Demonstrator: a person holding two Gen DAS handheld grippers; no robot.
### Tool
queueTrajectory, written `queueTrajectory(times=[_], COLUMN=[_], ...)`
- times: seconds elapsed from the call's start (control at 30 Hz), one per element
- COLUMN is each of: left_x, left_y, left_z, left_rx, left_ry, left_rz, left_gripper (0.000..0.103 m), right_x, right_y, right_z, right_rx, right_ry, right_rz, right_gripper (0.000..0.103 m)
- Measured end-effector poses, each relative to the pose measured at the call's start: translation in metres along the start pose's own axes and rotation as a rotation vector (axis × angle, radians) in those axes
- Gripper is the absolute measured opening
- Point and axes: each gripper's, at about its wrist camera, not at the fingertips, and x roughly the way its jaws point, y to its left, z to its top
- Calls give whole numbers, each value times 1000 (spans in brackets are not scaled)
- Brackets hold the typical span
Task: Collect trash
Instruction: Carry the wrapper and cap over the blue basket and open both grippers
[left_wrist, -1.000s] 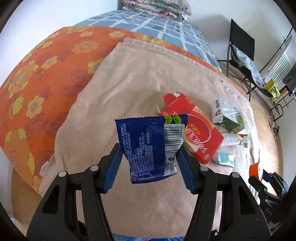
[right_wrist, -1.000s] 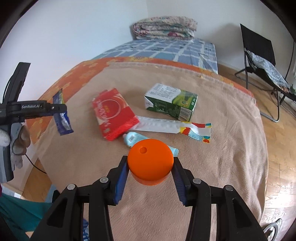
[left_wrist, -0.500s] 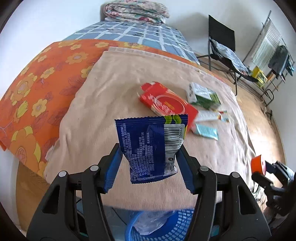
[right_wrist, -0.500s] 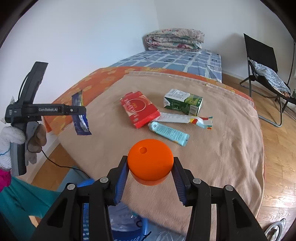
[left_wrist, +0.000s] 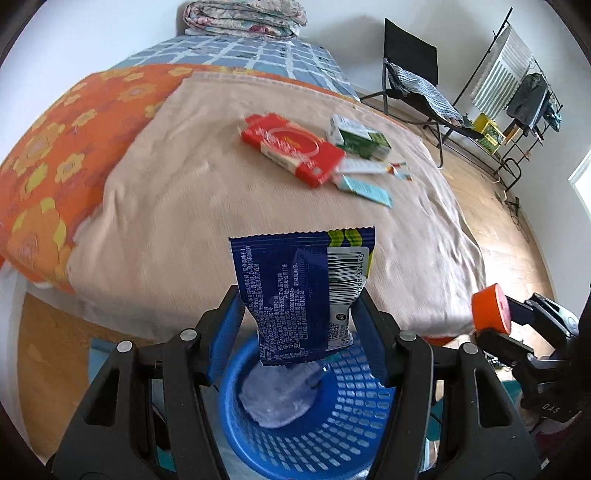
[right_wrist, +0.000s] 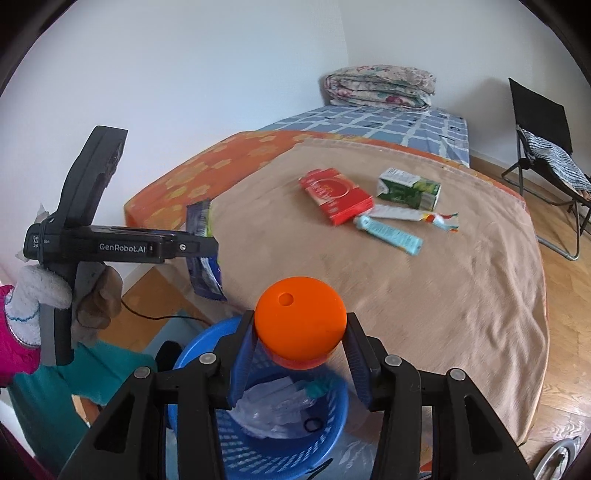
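Left gripper (left_wrist: 299, 332) was clenched on a dark blue snack wrapper (left_wrist: 303, 295), its blue pads pinching the wrapper's lower sides so that the printed face and barcode stood upright above the blue mesh basket (left_wrist: 332, 435). In the right wrist view that same wrapper (right_wrist: 203, 254) hung at about 9 o'clock from the picture's centre, held out by the left gripper (right_wrist: 199, 245), whose handle was grasped by a gloved hand (right_wrist: 88, 295).

Right gripper (right_wrist: 300, 354) was clenched on an orange round cap (right_wrist: 301, 326), with both pads pressed to its sides. It also hung over the basket (right_wrist: 207, 347), which held crumpled clear plastic (right_wrist: 273, 406). From the left wrist view the cap (left_wrist: 491, 308) showed at 3 o'clock, in the right gripper (left_wrist: 495, 314).

On the bed's beige blanket (left_wrist: 184, 221) lay more trash, at about 12 to 1 o'clock beyond the wrapper: a red flat packet (left_wrist: 291, 147), then a green and white carton (left_wrist: 358, 136) just to its right, and in front of them a white tube (right_wrist: 410, 214) and a light blue tube (left_wrist: 365, 188), close together. An orange flowered sheet (left_wrist: 55, 147) covered the bed at 9 to 10 o'clock. A folded quilt (left_wrist: 243, 18) sat at 12 o'clock, and a black folding chair (left_wrist: 410, 66) stood at 1 o'clock.
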Motion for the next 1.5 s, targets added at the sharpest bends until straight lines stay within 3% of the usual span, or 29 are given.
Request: queueTrajectory(times=[0.33,0.63,1.27,1.37,1.5], left_x=[10,21,30,31,31], left_y=[-5,-8,-9,-9,-9], left_z=[-52,-79,-97,-96,-96], left_rx=[-9,-2,23,18,18], left_ry=[57,109,148,150,146], left_rz=[-14,-12,-11,-8,-4], left_gripper=[61,61,62,68,72], right_x=[4,18,38,38,37], right_y=[15,21,25,24,23], right_z=[-33,-56,-72,-72,-72], right_rx=[19,28,34,41,47], right_ry=[44,112,190,191,186], right_rz=[37,48,62,57,52], right_gripper=[48,48,49,49,64])
